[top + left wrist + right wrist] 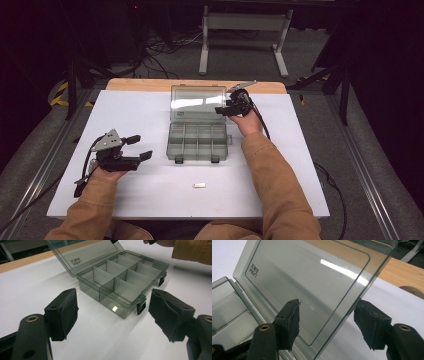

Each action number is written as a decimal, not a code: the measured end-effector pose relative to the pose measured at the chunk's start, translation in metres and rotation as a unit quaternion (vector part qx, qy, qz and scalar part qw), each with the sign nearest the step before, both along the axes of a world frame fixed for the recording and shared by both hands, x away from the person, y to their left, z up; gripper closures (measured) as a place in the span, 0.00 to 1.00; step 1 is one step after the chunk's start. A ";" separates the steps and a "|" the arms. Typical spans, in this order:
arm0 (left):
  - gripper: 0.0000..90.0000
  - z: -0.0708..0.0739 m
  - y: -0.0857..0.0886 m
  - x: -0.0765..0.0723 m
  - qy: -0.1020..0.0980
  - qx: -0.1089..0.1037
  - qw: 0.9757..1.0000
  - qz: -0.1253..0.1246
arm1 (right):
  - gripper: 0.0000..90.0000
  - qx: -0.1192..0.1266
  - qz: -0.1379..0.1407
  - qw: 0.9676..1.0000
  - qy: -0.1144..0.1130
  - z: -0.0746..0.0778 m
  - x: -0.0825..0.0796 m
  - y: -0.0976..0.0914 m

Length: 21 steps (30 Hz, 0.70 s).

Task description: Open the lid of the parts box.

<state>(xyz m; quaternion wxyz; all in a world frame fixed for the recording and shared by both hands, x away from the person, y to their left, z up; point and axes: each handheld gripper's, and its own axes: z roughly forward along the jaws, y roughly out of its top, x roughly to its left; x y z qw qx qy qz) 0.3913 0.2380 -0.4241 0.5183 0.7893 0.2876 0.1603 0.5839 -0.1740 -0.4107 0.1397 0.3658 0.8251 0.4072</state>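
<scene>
Left hand-held gripper sits near the worktop's left front area, jaws spread wide with nothing between them, just aimed at the organizer box from the side. It isn't touching anything.

The box is around the middle of the worktop, a bit toward the back edge, smoky clear plastic with a grid of empty compartments. Its lid is swung up and leaning back. There's also a small white piece lying alone near the front edge, well apart from the box.

Right hand-held gripper is at the lid's right edge. In the right gripper view the pads straddle that edge but aren't pressing on it, so it's let go, not gripping.

My worry: nothing pins the box base, and the lid is only balanced on its hinge. If the right hand pulls away and clips that edge, the lid could flop shut or drag the whole light box sideways.
</scene>
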 end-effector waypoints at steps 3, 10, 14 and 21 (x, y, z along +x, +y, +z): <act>0.27 0.000 0.000 0.000 -0.002 -0.001 1.000 0.000 | 0.40 -0.001 0.000 1.000 0.006 -0.003 0.001 0.001; 0.26 0.000 0.001 0.000 -0.004 -0.001 1.000 0.003 | 0.37 -0.002 -0.002 1.000 0.021 -0.010 0.004 0.002; 0.26 -0.001 0.002 0.000 -0.005 -0.003 1.000 0.005 | 0.36 -0.004 -0.002 1.000 0.027 -0.013 0.005 0.002; 0.25 -0.001 0.003 0.000 -0.004 -0.007 1.000 0.007 | 0.34 -0.005 -0.002 0.999 0.042 -0.019 0.007 0.002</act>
